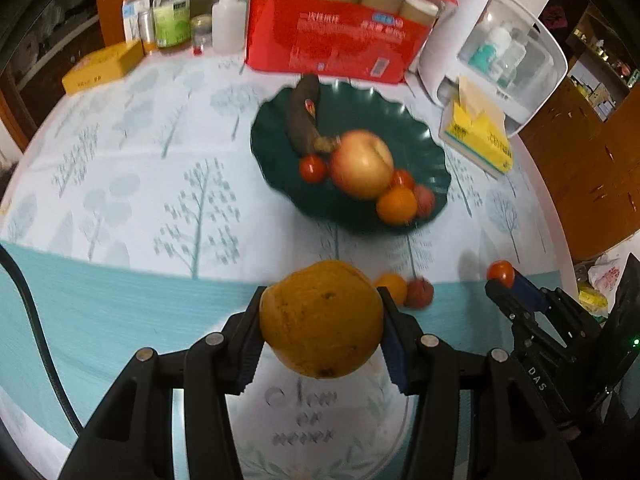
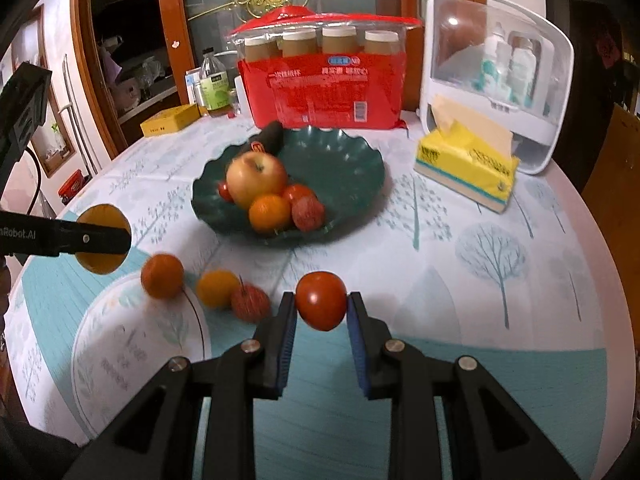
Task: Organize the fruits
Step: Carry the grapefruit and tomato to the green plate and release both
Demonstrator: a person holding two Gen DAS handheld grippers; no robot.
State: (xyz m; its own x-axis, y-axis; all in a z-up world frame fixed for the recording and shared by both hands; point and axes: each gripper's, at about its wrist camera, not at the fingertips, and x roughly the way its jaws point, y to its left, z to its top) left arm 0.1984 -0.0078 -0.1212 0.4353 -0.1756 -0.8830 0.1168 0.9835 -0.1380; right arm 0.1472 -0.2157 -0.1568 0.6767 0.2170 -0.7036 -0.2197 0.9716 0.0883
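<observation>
left gripper (image 1: 322, 320): clamped on 1 big yellow-brown fruit (image 1: 320, 320), held above table
right gripper (image 2: 322, 308): clamped on 1 tomato (image 2: 321, 300), above tablecloth (image 2: 460, 280)
green plate (image 2: 352, 168): 1 apple (image 2: 256, 178), 1 orange (image 2: 269, 213), 1 dark banana (image 2: 270, 138), small red fruits, count unclear
loose on cloth: 2 oranges (image 2: 162, 276), 1 reddish fruit (image 2: 251, 303)

The right gripper (image 1: 505, 280) carries the letters "DAS" on its black body. The left gripper's arm (image 2: 64, 237) reads "nRobot.AI", its start cut off. The red package (image 2: 324, 92) bears print too blurred to read.
</observation>
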